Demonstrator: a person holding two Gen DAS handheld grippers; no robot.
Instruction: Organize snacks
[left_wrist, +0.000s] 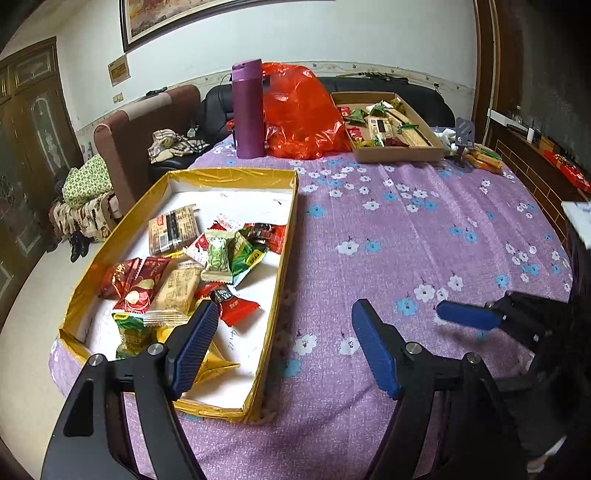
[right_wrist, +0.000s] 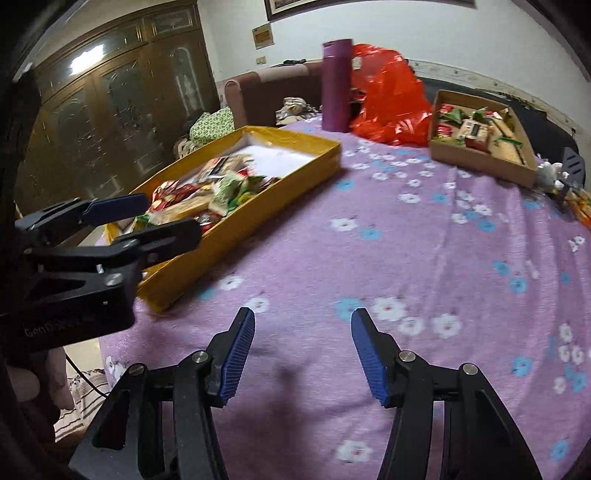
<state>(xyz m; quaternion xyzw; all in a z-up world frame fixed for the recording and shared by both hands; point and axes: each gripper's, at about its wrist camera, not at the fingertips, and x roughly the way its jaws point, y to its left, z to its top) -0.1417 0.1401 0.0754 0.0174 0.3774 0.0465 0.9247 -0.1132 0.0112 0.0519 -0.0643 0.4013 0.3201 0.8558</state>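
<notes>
Snacks (left_wrist: 192, 266): they are lying in a loose heap inside the gold box (left_wrist: 288, 236), mostly toward its near end; the far end of the box is showing bare white floor.
Gold box: it is sitting on the flowered cloth (left_wrist: 406, 236), close to the table's left edge, so a push from the right is risking to slide it off.
Left gripper (left_wrist: 284, 343): it is hanging over the near right wall of the gold box, jaws wide apart and holding nothing; one finger is over the snacks, the other over the cloth. If it is closing like this, it is likely catching the wall and tipping the box.
Right gripper (right_wrist: 303, 350): it is hovering over bare cloth to the right of the gold box, jaws apart, empty.
Brown tray (left_wrist: 397, 153): it is standing far behind and right of the gold box, with more snacks in it; reaching there is risking to knock the purple bottle (left_wrist: 249, 110) or drag the red bag (left_wrist: 306, 114), both behind the gold box.
</notes>
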